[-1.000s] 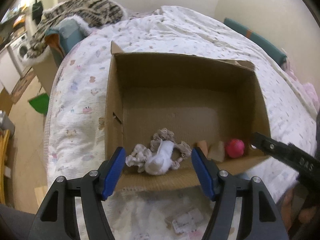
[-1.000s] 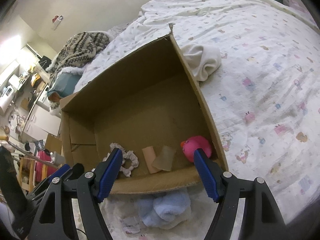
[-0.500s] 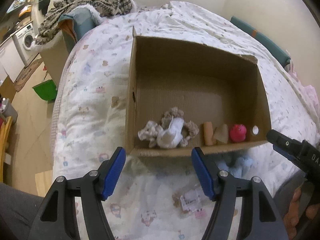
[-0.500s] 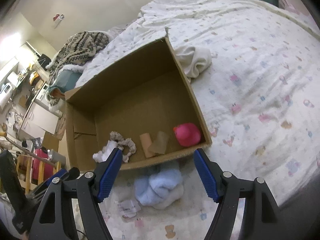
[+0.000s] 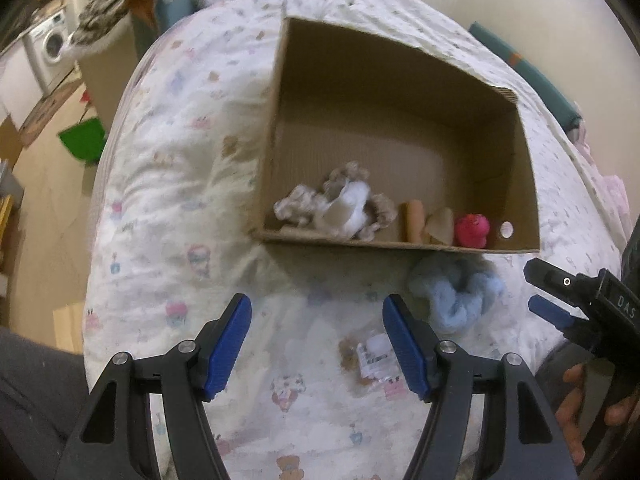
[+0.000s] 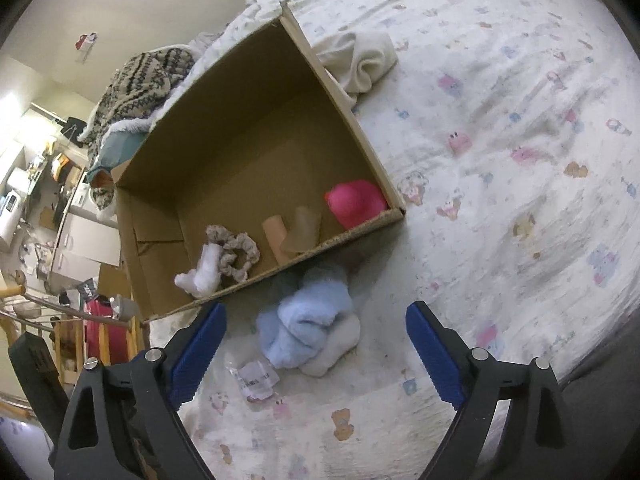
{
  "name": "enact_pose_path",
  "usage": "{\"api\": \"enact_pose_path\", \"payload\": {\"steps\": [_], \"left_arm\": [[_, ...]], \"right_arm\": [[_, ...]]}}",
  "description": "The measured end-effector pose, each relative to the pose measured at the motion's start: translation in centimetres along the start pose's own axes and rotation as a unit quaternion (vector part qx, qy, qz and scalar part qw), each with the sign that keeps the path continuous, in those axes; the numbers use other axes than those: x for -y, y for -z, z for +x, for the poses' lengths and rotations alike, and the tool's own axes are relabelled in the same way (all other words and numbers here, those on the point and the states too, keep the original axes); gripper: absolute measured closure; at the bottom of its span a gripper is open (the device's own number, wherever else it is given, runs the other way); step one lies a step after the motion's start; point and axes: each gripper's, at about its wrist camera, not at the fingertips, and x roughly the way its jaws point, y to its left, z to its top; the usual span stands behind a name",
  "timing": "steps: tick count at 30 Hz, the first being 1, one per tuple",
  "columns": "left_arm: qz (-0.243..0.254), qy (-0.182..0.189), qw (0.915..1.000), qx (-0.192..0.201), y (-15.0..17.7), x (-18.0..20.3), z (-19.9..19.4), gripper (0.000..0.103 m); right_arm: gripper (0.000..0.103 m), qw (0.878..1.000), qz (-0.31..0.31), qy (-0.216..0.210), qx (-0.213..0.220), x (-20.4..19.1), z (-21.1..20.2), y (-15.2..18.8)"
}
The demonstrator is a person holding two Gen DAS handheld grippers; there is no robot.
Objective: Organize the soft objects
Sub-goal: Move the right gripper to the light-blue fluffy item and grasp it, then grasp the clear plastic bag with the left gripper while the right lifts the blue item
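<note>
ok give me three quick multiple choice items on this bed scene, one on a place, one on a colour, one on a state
1. Where is the light blue cloth?
A in the box
B on the bed beside the box
C in a gripper

2. What colour is the round toy in the box?
A pink
B green
C black

3. How is the right gripper?
A shut on a sock
B open, empty
C shut on the box

Key: B, it lies outside the box's near wall; A, it shows bright pink; B, its jaws, just opening, stand wide with nothing between them.

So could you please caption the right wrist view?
Open right gripper above a light blue fluffy cloth beside the cardboard box.
</note>
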Motion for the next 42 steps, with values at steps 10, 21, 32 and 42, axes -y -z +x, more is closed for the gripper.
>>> {"api": "enact_pose_path", "payload": {"steps": [10, 21, 32, 42], "left_arm": [[-0.041, -0.001, 0.9989, -0.025, 0.3, -1.4, 1.0, 0.038], [-0.034, -0.01, 0.9984, -0.044, 0.4, -0.9, 2.3, 0.038], [-0.003, 0.013, 0.9963, -0.084, 1.8, 2.0, 5.2, 0.038], [0.06, 0.019, 0.9911, -0.117, 2.9, 5.6, 8.2, 0.038]], "right_arm": [[0.005, 0.995, 0.007, -0.015, -0.098, -0.8, 5.6, 0.8], [0.039, 0.991, -0.037, 0.051, -0.118, -2.4, 9.4, 1.2], [0.067, 0.994, -0.007, 0.051, -0.093, -0.5, 5.8, 1.2], [0.067, 0.996, -0.002, 0.059, -0.065, 0.7, 3.5, 1.0]]}}
